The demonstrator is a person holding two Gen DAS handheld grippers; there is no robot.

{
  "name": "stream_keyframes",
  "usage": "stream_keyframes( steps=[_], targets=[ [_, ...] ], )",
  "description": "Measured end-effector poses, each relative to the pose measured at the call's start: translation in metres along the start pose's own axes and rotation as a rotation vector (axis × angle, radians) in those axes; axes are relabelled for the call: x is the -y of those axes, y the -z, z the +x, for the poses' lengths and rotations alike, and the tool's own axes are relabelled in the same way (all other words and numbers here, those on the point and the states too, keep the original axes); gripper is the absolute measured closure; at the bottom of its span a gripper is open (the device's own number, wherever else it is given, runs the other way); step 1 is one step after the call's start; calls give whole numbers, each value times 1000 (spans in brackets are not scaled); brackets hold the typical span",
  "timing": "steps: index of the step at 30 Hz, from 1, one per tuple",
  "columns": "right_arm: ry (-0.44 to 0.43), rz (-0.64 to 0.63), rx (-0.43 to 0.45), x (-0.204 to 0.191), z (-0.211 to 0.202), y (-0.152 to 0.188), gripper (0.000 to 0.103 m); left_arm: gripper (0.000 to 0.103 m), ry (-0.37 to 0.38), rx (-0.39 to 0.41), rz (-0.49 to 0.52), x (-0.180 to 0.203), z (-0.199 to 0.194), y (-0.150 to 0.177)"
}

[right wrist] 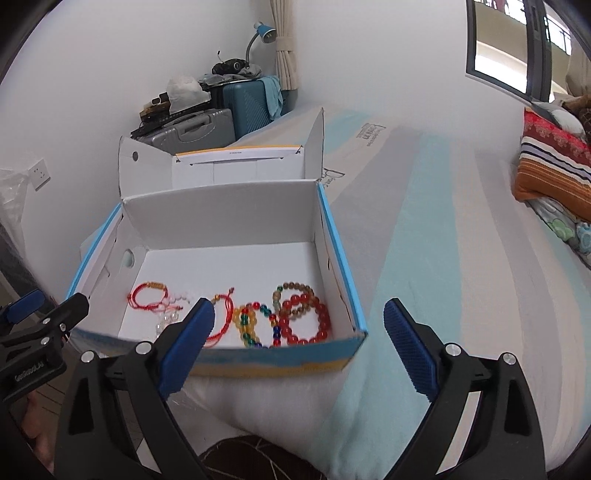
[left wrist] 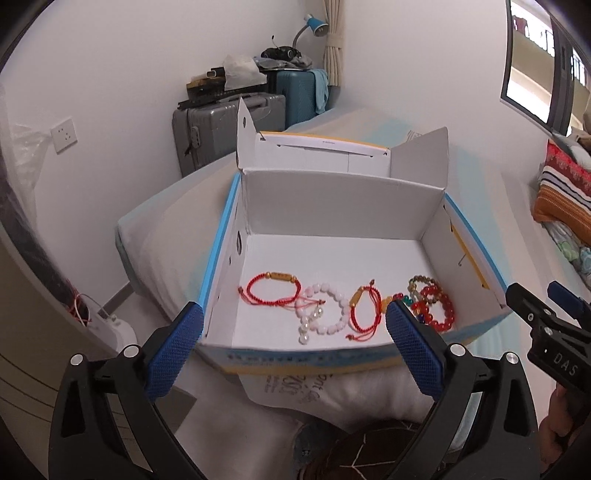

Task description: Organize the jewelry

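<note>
An open white cardboard box with blue edges sits on the bed; it also shows in the right wrist view. Inside lie a red cord bracelet, a pink-white bead bracelet, a second red cord bracelet, a multicolour bead bracelet and a red bead bracelet over a brown bead one. My left gripper is open and empty, just in front of the box's near wall. My right gripper is open and empty, at the box's near right corner.
The box rests on a striped white-and-teal mattress. Suitcases and a blue desk lamp stand by the far wall. Striped pillows lie at the right. A window is at the upper right.
</note>
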State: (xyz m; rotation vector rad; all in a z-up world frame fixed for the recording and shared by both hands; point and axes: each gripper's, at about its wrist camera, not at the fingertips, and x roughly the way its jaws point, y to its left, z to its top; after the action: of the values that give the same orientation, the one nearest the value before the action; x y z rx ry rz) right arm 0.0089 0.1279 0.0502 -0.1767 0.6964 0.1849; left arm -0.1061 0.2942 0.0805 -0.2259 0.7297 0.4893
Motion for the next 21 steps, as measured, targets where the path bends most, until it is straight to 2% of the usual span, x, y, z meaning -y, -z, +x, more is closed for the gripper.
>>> stream_keyframes(
  steps=[10, 21],
  targets=[
    [16, -6, -1, -3, -2, 12, 14, 6, 9, -33, 14, 1, 5, 19],
    [27, -8, -6, -4, 3, 14, 14, 6, 18, -37, 15, 2, 5, 19]
  ],
)
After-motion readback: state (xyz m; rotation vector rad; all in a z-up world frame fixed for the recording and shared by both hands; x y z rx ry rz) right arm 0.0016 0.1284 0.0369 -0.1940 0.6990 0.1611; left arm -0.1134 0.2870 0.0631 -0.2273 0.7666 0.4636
